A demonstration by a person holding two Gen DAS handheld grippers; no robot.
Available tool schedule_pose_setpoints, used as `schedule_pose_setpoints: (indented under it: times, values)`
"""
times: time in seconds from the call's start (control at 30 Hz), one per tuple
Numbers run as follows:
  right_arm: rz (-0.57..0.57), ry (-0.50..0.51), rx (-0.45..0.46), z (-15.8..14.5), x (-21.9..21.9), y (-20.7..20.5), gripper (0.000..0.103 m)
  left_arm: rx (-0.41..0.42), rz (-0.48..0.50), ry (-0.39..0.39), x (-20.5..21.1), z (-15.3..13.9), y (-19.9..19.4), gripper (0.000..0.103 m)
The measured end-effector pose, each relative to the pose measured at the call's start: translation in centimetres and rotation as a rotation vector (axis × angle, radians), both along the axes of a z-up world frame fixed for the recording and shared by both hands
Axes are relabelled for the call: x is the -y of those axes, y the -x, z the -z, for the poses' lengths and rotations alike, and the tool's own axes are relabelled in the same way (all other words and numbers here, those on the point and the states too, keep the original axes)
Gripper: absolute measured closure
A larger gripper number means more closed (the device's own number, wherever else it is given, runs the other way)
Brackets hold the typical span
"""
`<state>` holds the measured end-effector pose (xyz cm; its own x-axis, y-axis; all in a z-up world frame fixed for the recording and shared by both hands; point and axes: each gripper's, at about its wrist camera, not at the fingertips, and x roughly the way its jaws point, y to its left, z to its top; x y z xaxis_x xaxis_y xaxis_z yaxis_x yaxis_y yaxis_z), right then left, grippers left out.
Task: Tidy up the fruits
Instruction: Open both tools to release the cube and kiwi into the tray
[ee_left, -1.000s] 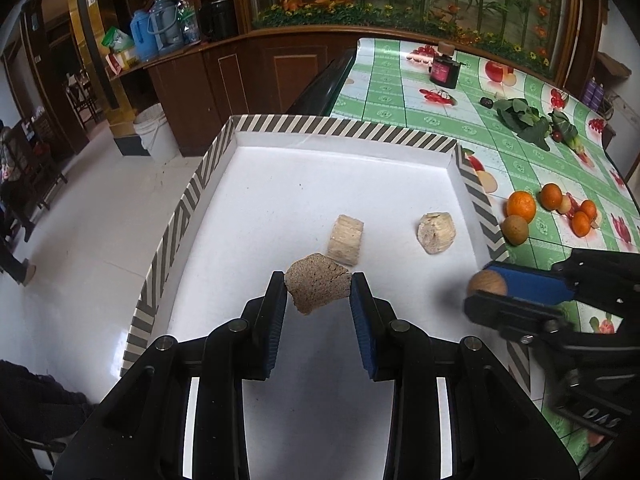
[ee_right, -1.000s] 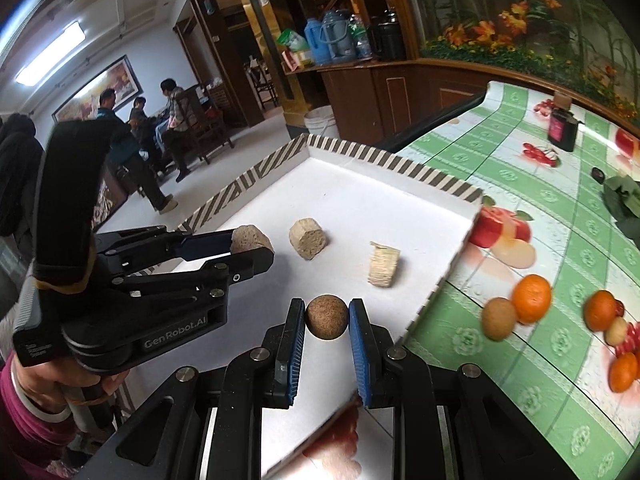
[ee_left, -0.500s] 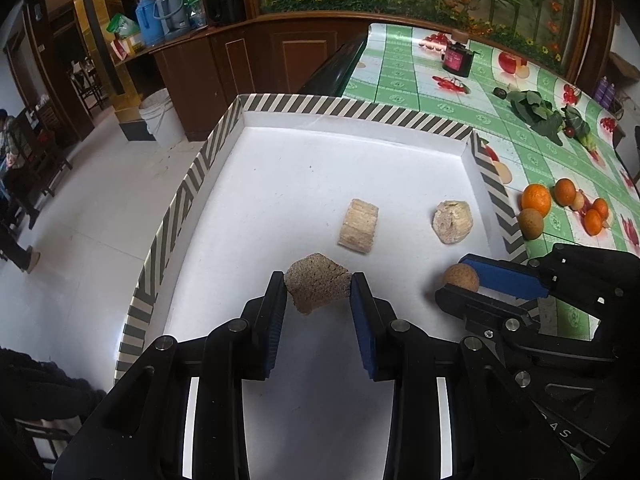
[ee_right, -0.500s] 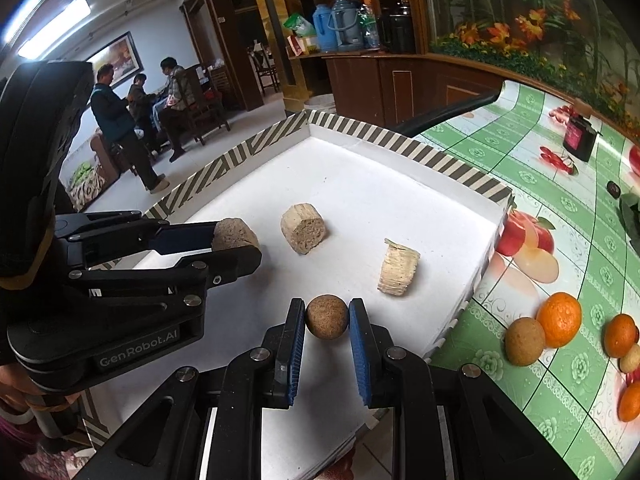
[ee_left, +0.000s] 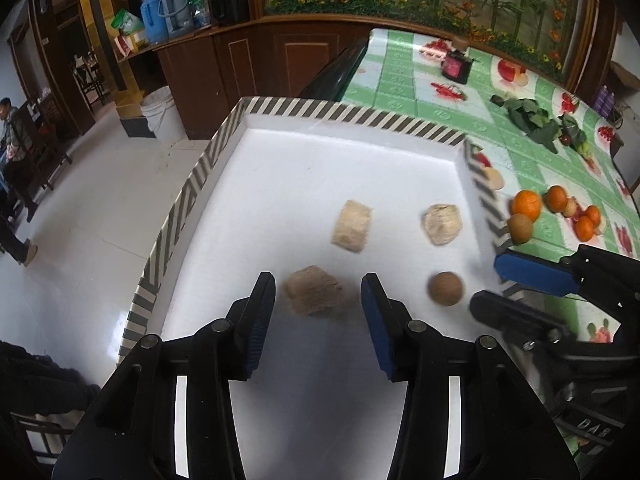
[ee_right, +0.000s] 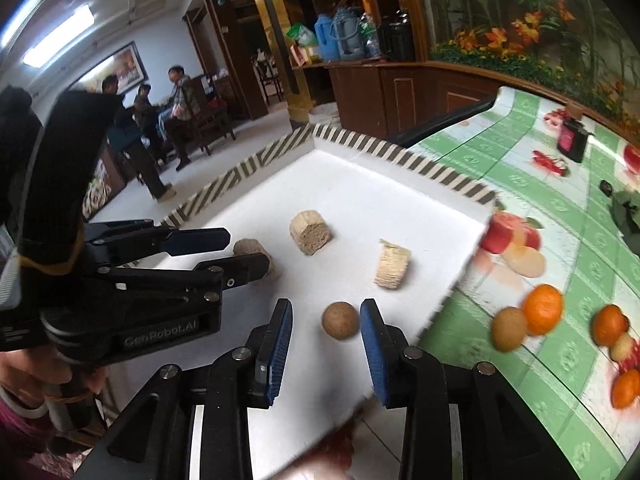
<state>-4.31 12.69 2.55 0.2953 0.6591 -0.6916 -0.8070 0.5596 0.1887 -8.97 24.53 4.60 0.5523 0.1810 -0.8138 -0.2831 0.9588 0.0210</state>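
Both jaws have just been opening, pads clear: left gripper [ee_left: 318, 294] around the rough brown chunk [ee_left: 313, 290], right gripper [ee_right: 325, 322] around the round brown fruit [ee_right: 340, 320]. Freed on the white striped-rim tray [ee_left: 304, 176], the ball may roll toward the near edge.

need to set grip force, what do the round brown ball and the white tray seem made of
Round brown ball: matte, speckled tan surface like cork or a rough fruit skin; which one is unclear. White tray: smooth, faintly glossy white floor, plastic or coated board by its look, with a striped rim.

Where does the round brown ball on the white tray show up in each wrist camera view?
Left wrist: the round brown ball lies right of centre, beside the right tool.
Right wrist: lower middle, loose between that tool's open blue pads.
Shared landmark: the white tray's striped rim.
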Motion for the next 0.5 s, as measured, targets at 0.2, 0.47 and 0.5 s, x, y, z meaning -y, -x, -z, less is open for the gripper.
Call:
schedule_pose_setpoints:
  times: [0.2,0.47,0.5]
  values:
    - [0.063,-0.031,0.025,-1.6,4.2,0.0,0.069,0.042,0.053,0.032,2.7,-1.5,-0.3,0.058]
    - [0.221,0.013,0.009,-0.4,12.2,-2.1,0.069,0.045,0.159,0.105,7.6,-2.0,-2.3,0.058]
    - [0.240,0.018,0.004,-0.2,13.1,-2.4,0.069,0.041,0.172,0.107,8.3,-1.9,-2.7,0.058]
